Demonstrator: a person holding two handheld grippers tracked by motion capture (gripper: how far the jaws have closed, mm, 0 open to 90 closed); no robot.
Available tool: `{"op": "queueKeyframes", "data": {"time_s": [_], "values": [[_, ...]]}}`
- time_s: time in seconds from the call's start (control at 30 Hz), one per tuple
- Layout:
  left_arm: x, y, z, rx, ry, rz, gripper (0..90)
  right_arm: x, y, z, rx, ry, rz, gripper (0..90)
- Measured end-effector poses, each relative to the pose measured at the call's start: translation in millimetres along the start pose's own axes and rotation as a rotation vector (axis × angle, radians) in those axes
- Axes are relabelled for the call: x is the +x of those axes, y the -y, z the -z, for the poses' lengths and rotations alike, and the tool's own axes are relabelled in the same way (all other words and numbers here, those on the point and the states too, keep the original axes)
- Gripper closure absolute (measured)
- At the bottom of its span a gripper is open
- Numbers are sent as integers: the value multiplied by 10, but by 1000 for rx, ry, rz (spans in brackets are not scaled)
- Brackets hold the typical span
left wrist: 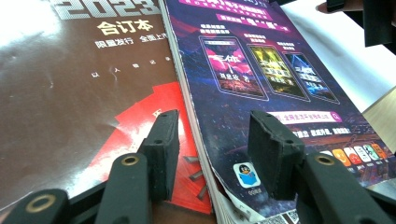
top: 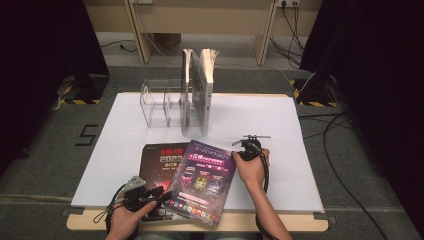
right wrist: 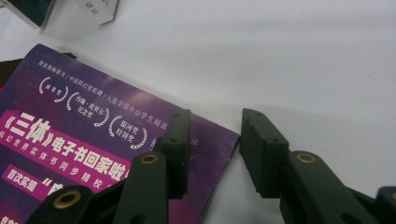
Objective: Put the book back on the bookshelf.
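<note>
purple magazine (top: 202,181) flat on table, long axis tilted clockwise, overlapping dark magazine (top: 160,165)

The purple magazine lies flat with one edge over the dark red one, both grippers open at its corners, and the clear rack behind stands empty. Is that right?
Not quite: the clear rack is not empty. The high view shows books standing upright at its right end. The rest holds: the purple magazine overlaps the dark red one, with the left gripper and the right gripper open at its corners.

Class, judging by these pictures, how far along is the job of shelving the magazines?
Done: two books stand upright in the clear rack. In hand: both open claws, left and right, sit at the purple magazine. Left: it and the dark magazine beneath still lie flat.
</note>
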State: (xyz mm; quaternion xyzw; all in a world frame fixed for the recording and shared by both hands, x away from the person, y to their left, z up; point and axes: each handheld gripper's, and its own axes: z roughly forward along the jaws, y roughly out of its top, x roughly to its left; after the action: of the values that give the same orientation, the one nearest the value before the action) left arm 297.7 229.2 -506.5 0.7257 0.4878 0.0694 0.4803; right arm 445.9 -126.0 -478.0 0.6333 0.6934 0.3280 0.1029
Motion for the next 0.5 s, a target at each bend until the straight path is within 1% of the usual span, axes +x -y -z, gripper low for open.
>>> {"op": "queueKeyframes", "data": {"time_s": [0.03, 0.13, 0.3, 0.33, 0.4, 0.43, 0.5], "values": [[-2, -1, -1, 2, 1, -2, 529, 5, -1, 0, 1, 2, -6, 643], [-14, 0, -7, 9, 13, 2, 536, 18, -7, -4, 4, 13, 5, 648], [-22, -1, -8, 20, 29, 11, 554, 57, -19, -33, -2, 7, -1, 650], [-25, -1, -10, 22, 33, 14, 558, 54, -22, -42, -7, 5, 9, 649], [-31, -2, -8, 27, 30, 9, 564, 85, -36, -58, -1, -1, -2, 647], [-31, -2, -8, 27, 30, 9, 567, 94, -46, -70, -1, -1, 11, 645], [-32, -2, -4, 32, 29, 6, 576, 125, -68, -92, 4, -4, 10, 645]]}}
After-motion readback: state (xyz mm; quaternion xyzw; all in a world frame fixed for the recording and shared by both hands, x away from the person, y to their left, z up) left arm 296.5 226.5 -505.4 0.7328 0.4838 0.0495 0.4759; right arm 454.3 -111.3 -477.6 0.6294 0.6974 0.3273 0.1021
